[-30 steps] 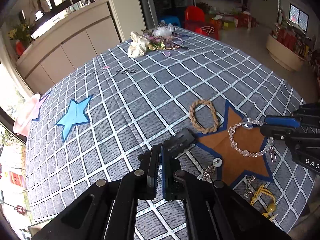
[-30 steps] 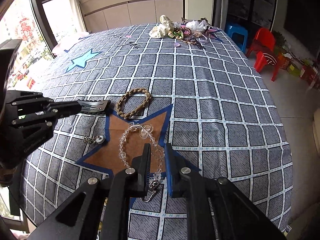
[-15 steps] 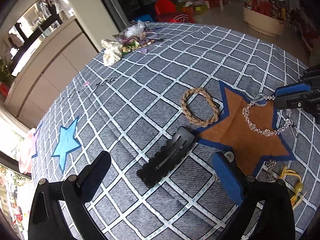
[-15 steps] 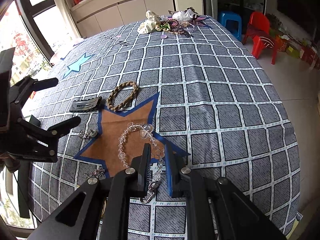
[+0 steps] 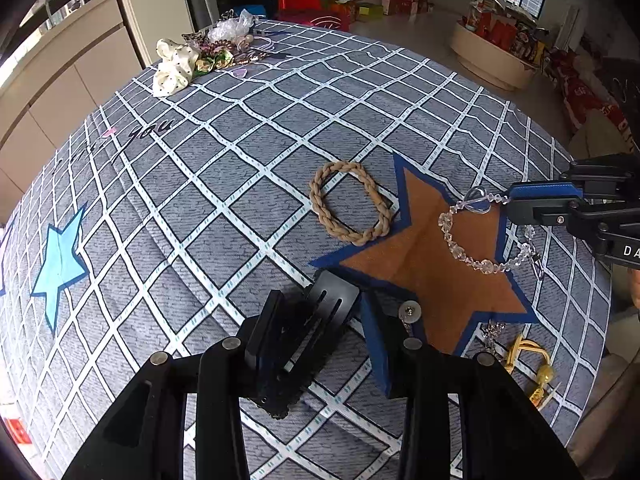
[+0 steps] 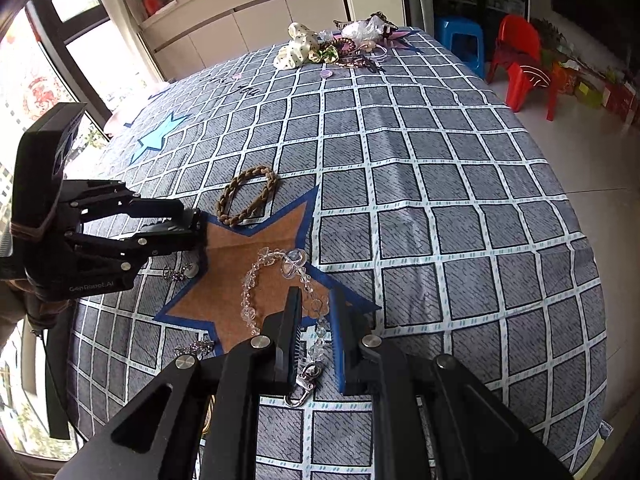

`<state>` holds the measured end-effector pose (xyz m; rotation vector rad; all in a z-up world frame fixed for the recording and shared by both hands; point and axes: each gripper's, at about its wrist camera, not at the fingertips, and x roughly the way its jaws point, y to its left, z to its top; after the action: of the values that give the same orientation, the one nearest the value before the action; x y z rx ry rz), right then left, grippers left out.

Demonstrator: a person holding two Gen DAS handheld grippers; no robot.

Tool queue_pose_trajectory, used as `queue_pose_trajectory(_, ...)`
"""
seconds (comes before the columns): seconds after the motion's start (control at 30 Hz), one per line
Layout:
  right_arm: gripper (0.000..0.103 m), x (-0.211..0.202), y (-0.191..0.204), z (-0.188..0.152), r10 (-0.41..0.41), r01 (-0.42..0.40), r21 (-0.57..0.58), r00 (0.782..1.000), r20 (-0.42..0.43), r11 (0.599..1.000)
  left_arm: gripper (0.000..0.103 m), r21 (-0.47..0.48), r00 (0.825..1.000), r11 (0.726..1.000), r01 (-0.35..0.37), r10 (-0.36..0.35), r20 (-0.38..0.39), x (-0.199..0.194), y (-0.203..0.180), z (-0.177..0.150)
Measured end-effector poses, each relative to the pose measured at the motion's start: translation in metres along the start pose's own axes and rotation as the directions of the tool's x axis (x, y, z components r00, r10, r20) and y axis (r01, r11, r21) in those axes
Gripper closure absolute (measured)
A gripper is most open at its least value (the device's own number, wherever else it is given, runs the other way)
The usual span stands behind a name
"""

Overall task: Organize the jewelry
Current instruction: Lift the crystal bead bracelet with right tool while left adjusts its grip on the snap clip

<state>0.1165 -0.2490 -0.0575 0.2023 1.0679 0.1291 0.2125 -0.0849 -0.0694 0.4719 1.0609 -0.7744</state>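
A black hair clip (image 5: 316,320) lies on the grey checked cloth by the brown star patch (image 5: 432,280). My left gripper (image 5: 320,304) points down over it with its jaws closing. One finger lies against the clip's side and the blue pad meets its upper corner. In the right wrist view the left gripper (image 6: 198,228) hides the clip. My right gripper (image 6: 316,296) is shut on the clasp end of a clear crystal bracelet (image 6: 250,292), which trails across the brown star (image 6: 248,248). A braided rope bracelet (image 5: 350,202) rests at the star's upper point.
A pile of hair accessories (image 5: 208,56) sits at the far edge of the table. A light blue star (image 5: 60,252) marks the cloth at the left. A small silver charm (image 6: 180,272) and a yellow piece (image 5: 528,356) lie near the brown star's lower points.
My left gripper went from shut to wide open, sank toward the black clip and closed in around it. The right gripper kept its hold on the crystal bracelet and stayed put.
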Motion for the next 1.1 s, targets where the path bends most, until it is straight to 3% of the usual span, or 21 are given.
queue_pose_trajectory(0.03,0.088,-0.002,0.0,0.0,0.003,-0.003,0.004,1.0,0.004,1.0,0.064,-0.016,1.0,1.0,-0.004,0.004,0.001,-0.003,-0.001,-0.003)
queue_pose_trajectory(0.2,0.088,-0.015,0.004,-0.004,0.016,-0.016,0.011,0.999,0.029,1.0,0.064,-0.066,0.999,0.997,-0.039,0.04,0.005,-0.017,-0.013,-0.015)
queue_pose_trajectory(0.27,0.088,-0.021,0.006,-0.006,0.016,-0.017,0.008,0.999,0.04,1.0,0.075,-0.085,0.999,0.995,-0.042,0.043,0.009,-0.023,-0.019,-0.022)
queue_pose_trajectory(0.3,0.088,-0.024,0.007,-0.006,0.018,-0.018,0.007,0.999,0.045,1.0,0.096,-0.099,0.999,0.994,-0.04,0.04,0.007,-0.026,-0.021,-0.025)
queue_pose_trajectory(0.53,0.088,-0.041,0.014,-0.01,0.023,-0.023,-0.002,0.997,0.073,1.0,0.096,-0.232,0.993,0.966,-0.112,0.116,0.004,-0.047,-0.021,-0.043)
queue_pose_trajectory(0.67,0.088,-0.05,0.016,-0.015,0.03,-0.03,-0.005,0.996,0.084,1.0,0.096,-0.411,0.99,0.903,-0.127,0.141,0.004,-0.067,-0.02,-0.063)
queue_pose_trajectory(0.7,0.088,-0.052,0.016,-0.016,0.033,-0.033,-0.004,0.996,0.085,0.999,0.091,-0.454,0.99,0.881,-0.133,0.143,-0.012,-0.068,-0.02,-0.067)
queue_pose_trajectory(0.73,0.088,-0.052,0.017,-0.017,0.037,-0.037,-0.002,0.996,0.085,0.999,0.053,-0.491,0.989,0.86,-0.14,0.143,-0.031,-0.067,-0.02,-0.071)
queue_pose_trajectory(0.77,0.088,-0.051,0.017,-0.017,0.04,-0.04,-0.001,0.996,0.083,0.999,0.023,-0.524,0.989,0.84,-0.141,0.144,-0.036,-0.067,-0.02,-0.076)
queue_pose_trajectory(0.8,0.088,-0.05,0.018,-0.019,0.043,-0.043,-0.002,0.996,0.079,0.999,0.0,-0.555,0.986,0.818,-0.147,0.168,-0.014,-0.071,-0.021,-0.08)
queue_pose_trajectory(0.83,0.088,-0.049,0.019,-0.02,0.046,-0.046,-0.003,0.996,0.076,0.999,0.0,-0.571,0.979,0.806,-0.153,0.201,0.022,-0.075,-0.024,-0.083)
queue_pose_trajectory(0.93,0.088,-0.049,0.022,-0.024,0.053,-0.052,-0.009,0.996,0.07,0.999,0.0,-0.582,0.972,0.793,-0.181,0.235,0.017,-0.075,-0.031,-0.083)
queue_pose_trajectory(1.0,0.088,-0.051,0.021,-0.026,0.058,-0.058,-0.007,0.996,0.072,0.998,0.0,-0.578,0.958,0.78,-0.238,0.286,-0.009,-0.069,-0.032,-0.08)
queue_pose_trajectory(1.1,0.088,-0.054,0.02,-0.027,0.062,-0.063,-0.001,0.995,0.08,0.998,0.0,-0.561,0.953,0.78,-0.278,0.298,-0.058,-0.052,-0.03,-0.073)
